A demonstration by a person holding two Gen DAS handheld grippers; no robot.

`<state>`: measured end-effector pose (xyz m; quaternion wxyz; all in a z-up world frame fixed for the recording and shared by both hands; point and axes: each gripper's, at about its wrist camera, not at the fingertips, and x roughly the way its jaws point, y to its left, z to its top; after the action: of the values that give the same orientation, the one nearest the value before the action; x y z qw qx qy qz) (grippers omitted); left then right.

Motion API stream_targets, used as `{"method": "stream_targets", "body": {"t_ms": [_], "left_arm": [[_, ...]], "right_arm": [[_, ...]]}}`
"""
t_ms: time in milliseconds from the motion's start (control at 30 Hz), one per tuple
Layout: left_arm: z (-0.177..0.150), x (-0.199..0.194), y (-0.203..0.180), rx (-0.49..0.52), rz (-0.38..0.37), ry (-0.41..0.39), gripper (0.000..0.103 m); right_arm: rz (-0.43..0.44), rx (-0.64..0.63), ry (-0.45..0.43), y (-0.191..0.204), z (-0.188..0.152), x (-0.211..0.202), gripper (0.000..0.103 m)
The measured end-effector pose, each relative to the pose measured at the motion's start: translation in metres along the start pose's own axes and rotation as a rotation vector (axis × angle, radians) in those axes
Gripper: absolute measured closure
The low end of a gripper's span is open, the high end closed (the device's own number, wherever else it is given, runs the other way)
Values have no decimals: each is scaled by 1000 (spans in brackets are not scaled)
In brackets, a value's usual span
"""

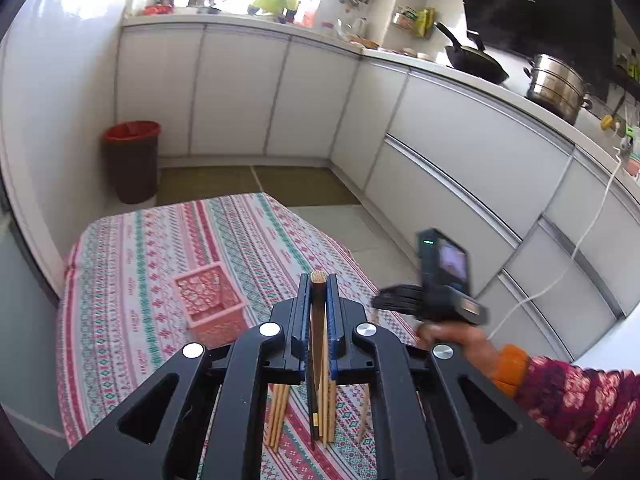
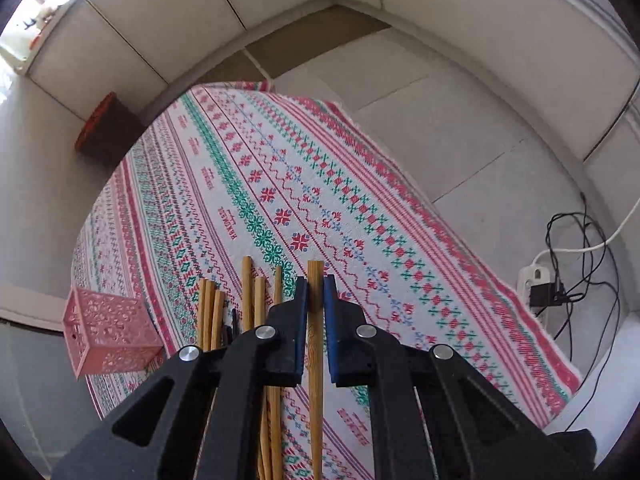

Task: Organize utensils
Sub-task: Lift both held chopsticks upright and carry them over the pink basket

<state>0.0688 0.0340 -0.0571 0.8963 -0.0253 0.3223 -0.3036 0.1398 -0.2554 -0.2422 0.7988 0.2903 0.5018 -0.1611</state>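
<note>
Desk was seen covered with a patterned red, green and white cloth, set in a kitchen with white cabinets around it. A dark bin with a red rim was seen on the floor beyond the desk's far left corner. A pink perforated basket was seen standing on the desk, left of both tools. Loose wooden chopsticks were laid side by side on the cloth, between the basket and the right tool.

The left tool was seen raised above the desk, its fingers brought close together and clamped on a dark brown chopstick, whose round end was seen just past the fingertips. More chopsticks were visible on the cloth beneath it.

The right tool was seen low over the cloth, fingers narrowly apart with a single light wooden chopstick between them; whether it was gripped could not be told. In the left wrist view the right tool was blurred, held by the right hand.
</note>
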Motion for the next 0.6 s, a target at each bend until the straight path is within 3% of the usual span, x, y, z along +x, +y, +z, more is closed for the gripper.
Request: {"method": "stream_targets", "body": {"t_ms": [333, 433, 600], "left_arm": [[32, -48, 16, -135, 161, -128, 96], [49, -52, 20, -148, 214, -168, 96], [70, -47, 33, -177, 285, -227, 96]], "right_arm": [[215, -89, -222, 17, 1, -153, 95], [281, -116, -312, 33, 9, -185, 95], [350, -151, -378, 67, 29, -210, 95]]}}
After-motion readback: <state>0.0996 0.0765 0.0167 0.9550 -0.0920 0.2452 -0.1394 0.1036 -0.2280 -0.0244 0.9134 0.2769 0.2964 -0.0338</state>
